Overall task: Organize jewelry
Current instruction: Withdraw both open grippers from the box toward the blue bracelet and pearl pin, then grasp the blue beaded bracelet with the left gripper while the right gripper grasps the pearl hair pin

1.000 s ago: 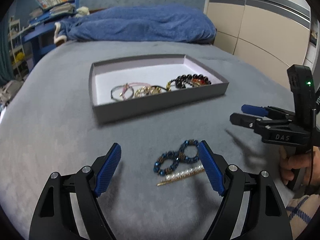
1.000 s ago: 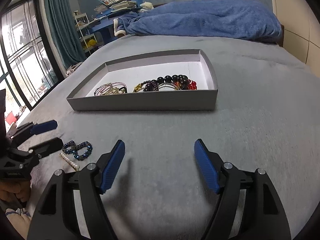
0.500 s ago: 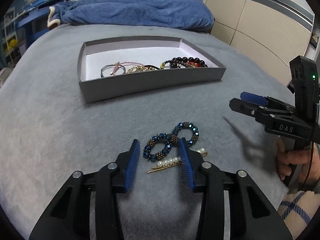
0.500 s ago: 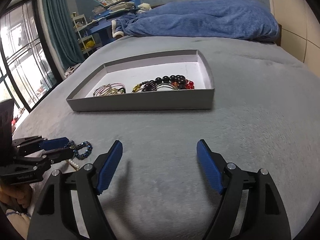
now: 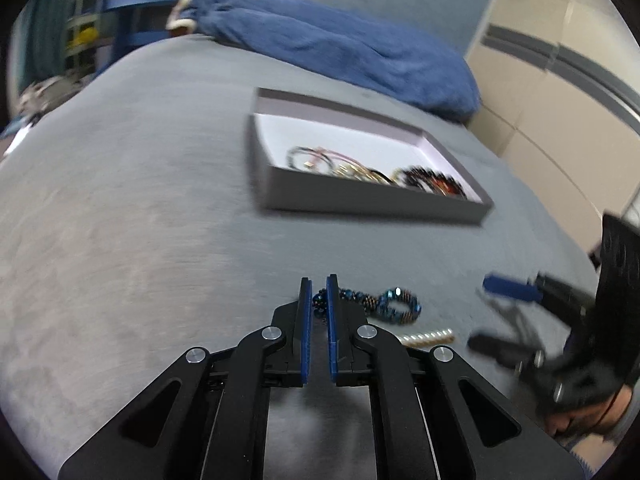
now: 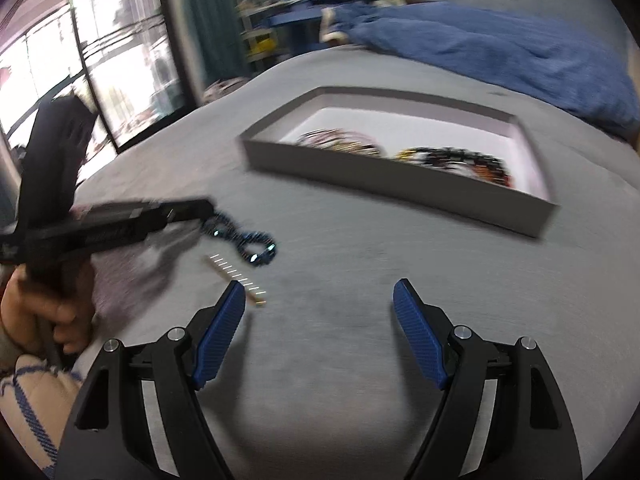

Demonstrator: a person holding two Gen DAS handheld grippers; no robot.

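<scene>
Bracelet grip notes – beaded blue one

Left gripper [image 5: 319, 292] pinched nearly closed on one end loop of the blue beaded bracelet [image 5: 394, 307], only a thin gap showing between the pads. Looks like a proper hold, esp. in the right wrist view where the piece [image 6: 240, 240] dangles off the tip w/ the far loop trailing down toward the bedspread [image 5: 120, 200]. Blurry tho, so can't say if fully off the fabric

Handling guess: light, floppy, zero stiffness. Figure-8 of small beads on thread or elastic, so likely to swing and sag from whichever point gets pinched. Beads round and glossy = prob slippery between flat pads, best taken across a loop's strand rather than on a single bead. Not very fragile imo, but hard yanking could stress the string

Pearl hair clip [image 6: 236, 278] lying flat on the bedspread just beside the bracelet, right in front of the right gripper [image 6: 320, 300], which is spread wide w/ nothing in it. Clip likely stiff and thin, low profile on soft fabric, so needs a pinch across its narrow width, pressing into the plush a bit

Grey tray [image 5: 360, 204] sits farther up the bed, other bracelets already inside along the near wall
</scene>
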